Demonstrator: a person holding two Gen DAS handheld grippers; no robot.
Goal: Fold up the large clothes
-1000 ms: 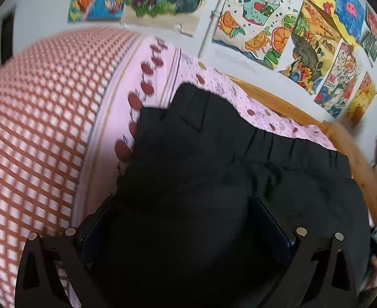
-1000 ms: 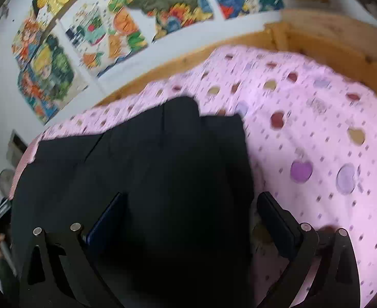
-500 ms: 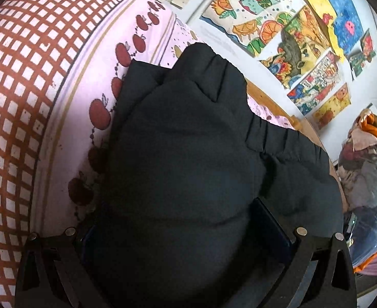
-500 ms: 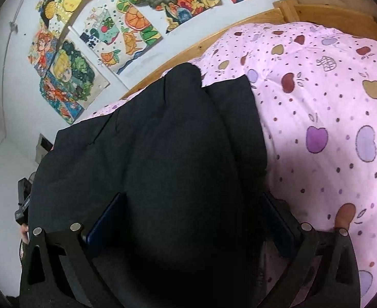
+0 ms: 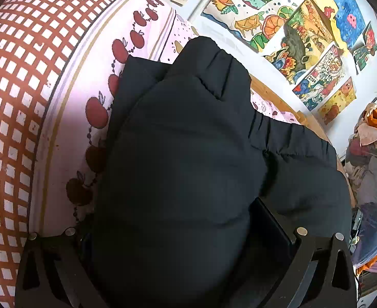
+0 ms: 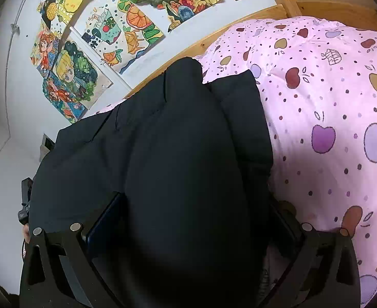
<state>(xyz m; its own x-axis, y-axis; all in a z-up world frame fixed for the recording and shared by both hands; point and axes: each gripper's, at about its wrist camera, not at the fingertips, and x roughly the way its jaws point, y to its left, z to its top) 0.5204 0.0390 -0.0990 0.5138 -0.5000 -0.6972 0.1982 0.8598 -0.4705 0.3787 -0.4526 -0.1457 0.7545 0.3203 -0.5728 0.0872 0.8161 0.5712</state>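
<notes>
Right wrist: pink apple-print quilt point(image 6: 329, 102), drawings point(image 6: 126, 30) on wall.

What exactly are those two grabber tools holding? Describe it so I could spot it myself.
Start at the bed with the pink apple-print quilt, below the wall of colourful drawings. On it lies a black padded garment, bunched between the left gripper and right gripper. It is the only plain dark thing there.
</notes>
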